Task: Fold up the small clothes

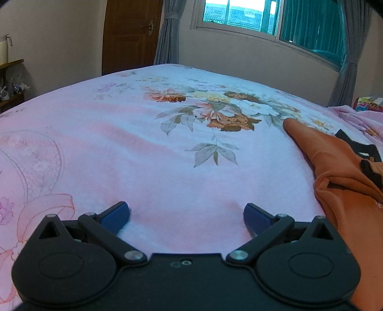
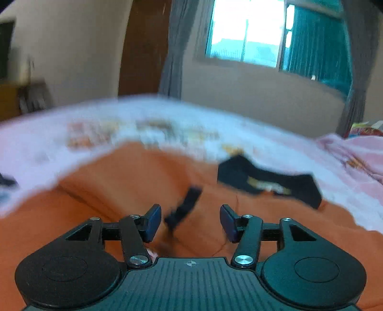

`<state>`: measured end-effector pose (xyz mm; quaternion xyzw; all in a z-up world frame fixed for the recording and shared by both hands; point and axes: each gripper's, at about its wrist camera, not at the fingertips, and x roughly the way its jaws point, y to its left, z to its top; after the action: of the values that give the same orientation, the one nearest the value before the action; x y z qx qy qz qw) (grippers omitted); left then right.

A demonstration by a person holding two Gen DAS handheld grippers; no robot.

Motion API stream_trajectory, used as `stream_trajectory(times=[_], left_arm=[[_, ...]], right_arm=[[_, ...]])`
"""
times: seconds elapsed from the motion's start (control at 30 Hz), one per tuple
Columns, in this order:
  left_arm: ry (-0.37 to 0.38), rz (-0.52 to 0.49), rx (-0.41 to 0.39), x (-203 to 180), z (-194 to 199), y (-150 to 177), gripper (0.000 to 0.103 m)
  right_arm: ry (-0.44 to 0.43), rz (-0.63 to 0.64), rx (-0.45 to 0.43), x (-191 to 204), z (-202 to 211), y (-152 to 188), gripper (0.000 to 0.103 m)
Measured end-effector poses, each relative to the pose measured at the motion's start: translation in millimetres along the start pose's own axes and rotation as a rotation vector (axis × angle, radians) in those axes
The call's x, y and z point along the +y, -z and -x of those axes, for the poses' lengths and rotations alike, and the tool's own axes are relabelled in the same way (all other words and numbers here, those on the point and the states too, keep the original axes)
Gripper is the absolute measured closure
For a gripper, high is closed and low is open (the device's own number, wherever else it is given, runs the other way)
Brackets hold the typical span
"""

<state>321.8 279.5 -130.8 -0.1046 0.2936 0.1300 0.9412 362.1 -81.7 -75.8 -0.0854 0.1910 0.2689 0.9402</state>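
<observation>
An orange garment with a black collar lies on the bed. In the left wrist view the orange garment (image 1: 340, 172) is at the right edge, one sleeve stretched away from me. My left gripper (image 1: 186, 217) is open and empty, low over bare sheet to the left of the garment. In the right wrist view, which is blurred, the garment (image 2: 134, 177) fills the lower half, with its black collar (image 2: 270, 184) ahead to the right and a black strip (image 2: 184, 208) between the fingers' line. My right gripper (image 2: 190, 221) is open just above the fabric.
The bed sheet (image 1: 143, 148) is pink and white with a flower print. A pink quilt and coloured items (image 1: 368, 105) lie at the far right. A wooden door (image 1: 129, 33), grey curtains and a window (image 1: 239, 14) are behind. A shelf (image 1: 9, 79) stands at the left.
</observation>
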Motion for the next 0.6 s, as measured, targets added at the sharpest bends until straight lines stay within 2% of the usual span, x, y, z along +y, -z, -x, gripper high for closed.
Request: stream_trajectory(times=[0.03,0.07,0.1,0.13,0.17,0.2,0.23,0.27,0.33,0.43,0.5,0.53,0.57,0.6], left_arm=[[0.015,0.011,-0.002,2,2,-1,0.003],[0.034,0.022,-0.015,3,7,-4,0.011],[0.065,0.034,-0.045,2,14,-8,0.021],[0.094,0.046,-0.078,-3,21,-12,0.042],[0.127,0.039,-0.099,-15,27,-19,0.045],[0.158,0.022,-0.112,-29,29,-26,0.045],[0.204,-0.001,-0.129,-49,33,-31,0.052],[0.255,-0.024,-0.132,-69,33,-36,0.060],[0.356,-0.084,-0.116,-122,28,-46,0.073],[0.438,-0.196,-0.104,-204,16,-46,0.071],[0.448,-0.247,-0.069,-247,1,-38,0.061],[0.424,-0.280,-0.050,-265,-8,-31,0.053],[0.365,-0.323,-0.006,-282,-23,-21,0.024],[0.324,-0.347,0.046,-293,-38,-11,0.010]], right_arm=[[0.012,-0.023,-0.005,-5,14,-1,0.050],[0.025,-0.052,-0.017,-13,27,-1,0.050],[0.033,-0.081,-0.041,-24,44,1,0.050],[0.061,-0.098,-0.060,-37,63,6,0.050],[0.111,-0.109,-0.072,-52,80,12,0.053],[0.155,-0.123,-0.073,-66,93,17,0.070],[0.221,-0.155,-0.060,-86,103,23,0.079],[0.284,-0.195,-0.040,-107,112,29,0.085],[0.373,-0.264,-0.018,-147,119,35,0.085],[0.389,-0.324,-0.029,-183,121,38,0.085],[0.390,-0.350,-0.005,-194,115,48,0.085],[0.398,-0.365,0.020,-198,111,56,0.085],[0.390,-0.392,0.054,-202,103,67,0.085],[0.322,-0.436,0.137,-207,86,83,0.085]])
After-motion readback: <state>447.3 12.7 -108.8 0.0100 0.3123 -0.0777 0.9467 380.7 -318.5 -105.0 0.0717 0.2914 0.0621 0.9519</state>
